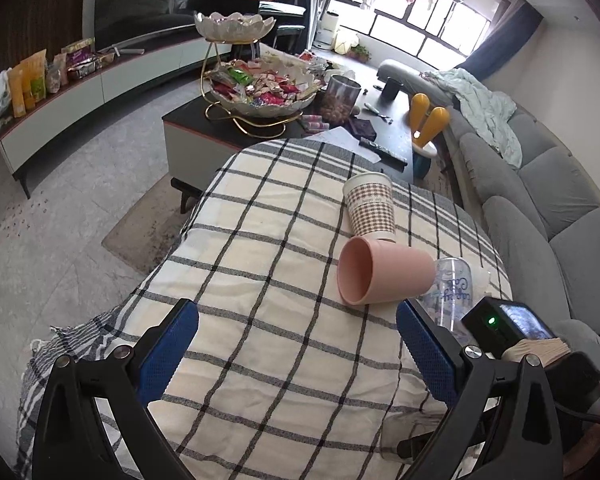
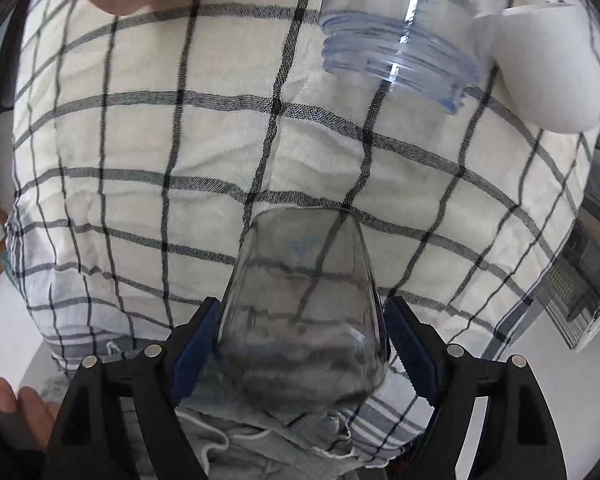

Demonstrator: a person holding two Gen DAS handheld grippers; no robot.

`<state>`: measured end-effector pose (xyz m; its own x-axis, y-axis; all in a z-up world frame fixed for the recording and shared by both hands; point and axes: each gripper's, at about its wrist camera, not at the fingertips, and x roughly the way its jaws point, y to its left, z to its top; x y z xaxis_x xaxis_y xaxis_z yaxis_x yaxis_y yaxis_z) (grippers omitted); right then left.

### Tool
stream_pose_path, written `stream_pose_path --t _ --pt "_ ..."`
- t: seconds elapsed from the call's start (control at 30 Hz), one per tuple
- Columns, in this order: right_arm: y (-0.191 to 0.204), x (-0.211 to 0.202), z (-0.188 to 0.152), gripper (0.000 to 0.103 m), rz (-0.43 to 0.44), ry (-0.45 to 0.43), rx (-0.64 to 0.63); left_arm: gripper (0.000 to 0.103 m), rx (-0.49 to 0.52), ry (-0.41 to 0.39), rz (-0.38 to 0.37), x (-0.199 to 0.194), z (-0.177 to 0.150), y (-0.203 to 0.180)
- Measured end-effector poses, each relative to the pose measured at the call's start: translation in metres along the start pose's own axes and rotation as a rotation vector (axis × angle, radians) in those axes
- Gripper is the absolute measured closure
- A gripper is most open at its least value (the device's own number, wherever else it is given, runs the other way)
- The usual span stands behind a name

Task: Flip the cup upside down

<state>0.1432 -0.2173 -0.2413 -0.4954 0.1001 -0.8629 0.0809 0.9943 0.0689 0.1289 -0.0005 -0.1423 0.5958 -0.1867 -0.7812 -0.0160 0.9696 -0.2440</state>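
Observation:
In the right wrist view a clear smoky glass cup point(image 2: 304, 296) sits between my right gripper's blue pads point(image 2: 194, 352). My right gripper point(image 2: 300, 344) is shut on it and holds it over the checked cloth point(image 2: 140, 152). The same glass shows faintly in the left wrist view point(image 1: 412, 436) at the lower right, held by the other gripper. My left gripper point(image 1: 296, 344) is open and empty above the cloth point(image 1: 260, 240). A pink cup point(image 1: 380, 272) lies on its side ahead of it, mouth to the left.
A checked paper cup point(image 1: 370, 204) stands upside down behind the pink cup. A clear plastic tumbler with blue print point(image 1: 454, 284) point(image 2: 400, 52) lies beside them, with a white object point(image 2: 548, 68) next to it. A cluttered coffee table point(image 1: 380, 120) and a grey sofa point(image 1: 540, 200) lie beyond.

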Motion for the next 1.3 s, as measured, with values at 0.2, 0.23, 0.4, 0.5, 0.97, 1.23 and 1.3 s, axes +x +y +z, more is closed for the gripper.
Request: stream_pose_path --t 0.2,0.23,0.4,0.5,0.97,1.23,1.3 --pt "-0.004 -0.040 -0.058 0.013 0.051 -0.310 0.070 0.002 0.016 -0.057 -0.008 -0.032 -0.006 0.001" --pt "-0.006 -0.042 -0.070 0.013 0.064 -0.372 0.080 0.002 0.019 -0.072 -0.004 -0.040 -0.008 0.003" --pt "-0.009 -0.054 -0.119 0.013 0.057 -0.675 0.106 0.002 0.074 -0.130 0.032 -0.062 -0.025 0.007" --pt "-0.004 -0.055 -0.152 0.012 0.026 -0.867 0.137 0.002 0.117 -0.139 0.048 -0.072 -0.043 0.011" --pt "0.024 -0.035 -0.238 0.003 -0.159 -1.401 0.234 0.000 0.174 -0.286 0.068 -0.098 -0.092 0.030" --pt "0.028 -0.019 -0.255 0.001 -0.191 -1.476 0.210 0.000 0.232 -0.371 0.066 -0.100 -0.109 0.021" --pt "0.024 -0.018 -0.257 0.001 -0.181 -1.491 0.220 0.000 0.238 -0.369 0.065 -0.099 -0.111 0.019"
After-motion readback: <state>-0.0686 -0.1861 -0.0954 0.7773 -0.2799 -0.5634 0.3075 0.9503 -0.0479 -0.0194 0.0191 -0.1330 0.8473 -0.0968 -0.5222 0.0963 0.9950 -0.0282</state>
